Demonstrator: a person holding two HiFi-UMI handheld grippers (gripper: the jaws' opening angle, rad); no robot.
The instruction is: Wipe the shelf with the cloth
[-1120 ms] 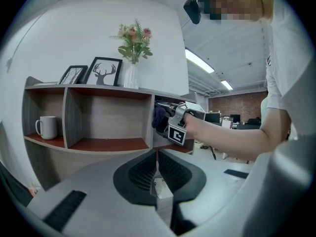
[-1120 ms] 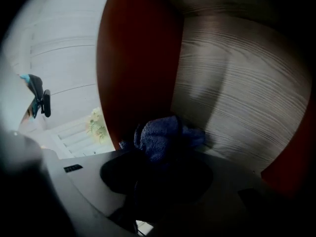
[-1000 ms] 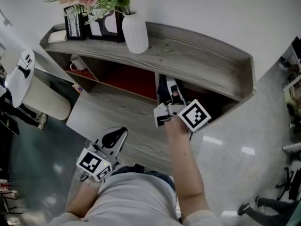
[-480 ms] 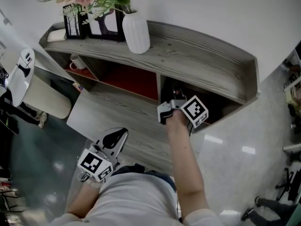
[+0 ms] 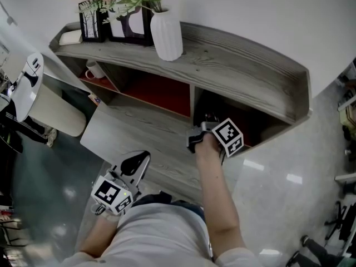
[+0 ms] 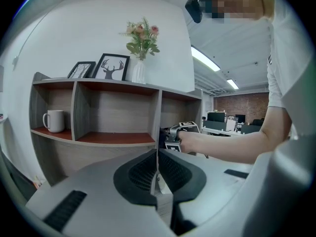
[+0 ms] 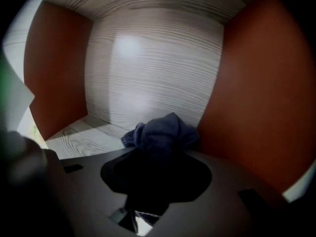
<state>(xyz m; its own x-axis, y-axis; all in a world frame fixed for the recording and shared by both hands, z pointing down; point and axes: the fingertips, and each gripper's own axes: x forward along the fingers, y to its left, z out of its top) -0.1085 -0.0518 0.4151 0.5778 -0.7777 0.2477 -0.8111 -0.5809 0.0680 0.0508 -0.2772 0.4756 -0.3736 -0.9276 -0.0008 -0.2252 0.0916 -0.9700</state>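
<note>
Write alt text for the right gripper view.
The right gripper clamps a bunched dark blue cloth inside a shelf compartment. The compartment has reddish-brown side walls, a pale wood-grain back panel and a pale floor.

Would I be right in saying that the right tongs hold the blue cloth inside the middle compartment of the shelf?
Not quite: the right tongs hold the blue cloth inside the right-end compartment of the shelf, not the middle one, as the head view shows.
</note>
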